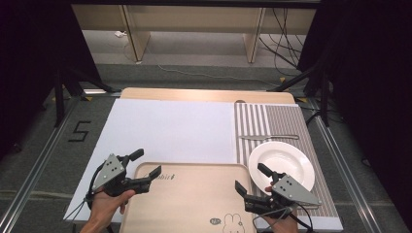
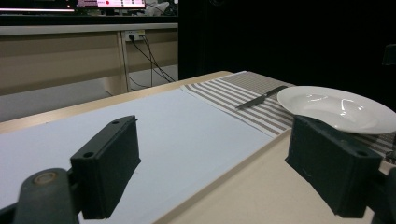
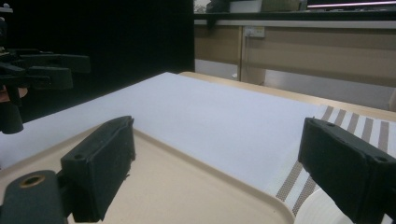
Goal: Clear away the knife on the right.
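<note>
A beige tray (image 1: 189, 199) with a rabbit print lies at the table's near edge. My left gripper (image 1: 149, 161) stands open astride the tray's far left corner; in the left gripper view (image 2: 219, 163) the tray rim (image 2: 233, 172) runs between the jaws, untouched. My right gripper (image 1: 248, 176) stands open over the tray's right rim, one jaw over the tray and the other over the white plate (image 1: 282, 162). In the right gripper view (image 3: 219, 172) the tray (image 3: 177, 186) passes between the jaws, which grip nothing. A knife (image 1: 269, 137) lies just beyond the plate.
A striped placemat (image 1: 272, 119) under the plate and knife covers the table's right side. A white board (image 1: 170, 128) covers the left and middle. Beyond the table's far edge are a floor, desk legs and cables (image 1: 282, 43).
</note>
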`<state>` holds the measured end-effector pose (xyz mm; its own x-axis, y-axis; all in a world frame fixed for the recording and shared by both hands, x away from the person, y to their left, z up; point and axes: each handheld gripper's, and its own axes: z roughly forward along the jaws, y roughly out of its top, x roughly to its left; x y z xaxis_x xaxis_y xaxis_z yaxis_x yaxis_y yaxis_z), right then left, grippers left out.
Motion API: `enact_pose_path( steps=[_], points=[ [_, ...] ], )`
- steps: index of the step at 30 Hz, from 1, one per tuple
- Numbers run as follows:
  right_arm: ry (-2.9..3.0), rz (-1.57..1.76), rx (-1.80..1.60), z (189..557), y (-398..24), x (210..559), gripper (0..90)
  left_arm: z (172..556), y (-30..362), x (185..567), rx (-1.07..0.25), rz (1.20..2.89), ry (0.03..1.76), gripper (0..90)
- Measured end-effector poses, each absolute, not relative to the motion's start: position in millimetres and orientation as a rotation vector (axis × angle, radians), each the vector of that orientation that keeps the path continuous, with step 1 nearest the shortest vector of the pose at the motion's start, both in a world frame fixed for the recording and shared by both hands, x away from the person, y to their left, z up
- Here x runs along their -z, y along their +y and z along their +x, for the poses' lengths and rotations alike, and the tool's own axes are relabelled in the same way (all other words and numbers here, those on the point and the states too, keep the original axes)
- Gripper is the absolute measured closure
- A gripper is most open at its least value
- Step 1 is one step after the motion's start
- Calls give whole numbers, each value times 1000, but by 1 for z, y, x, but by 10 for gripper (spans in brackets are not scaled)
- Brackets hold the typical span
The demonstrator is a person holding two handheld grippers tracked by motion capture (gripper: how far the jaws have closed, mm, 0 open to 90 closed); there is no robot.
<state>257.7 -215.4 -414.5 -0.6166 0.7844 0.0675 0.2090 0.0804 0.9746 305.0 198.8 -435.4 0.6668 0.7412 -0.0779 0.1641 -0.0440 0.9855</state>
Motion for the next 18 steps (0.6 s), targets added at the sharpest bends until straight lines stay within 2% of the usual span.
enact_pose_path(
  steps=[18],
  points=[
    [1832,950,-1548,272,-230,396,117,306,199,436,-550,1587,767,160]
  ],
)
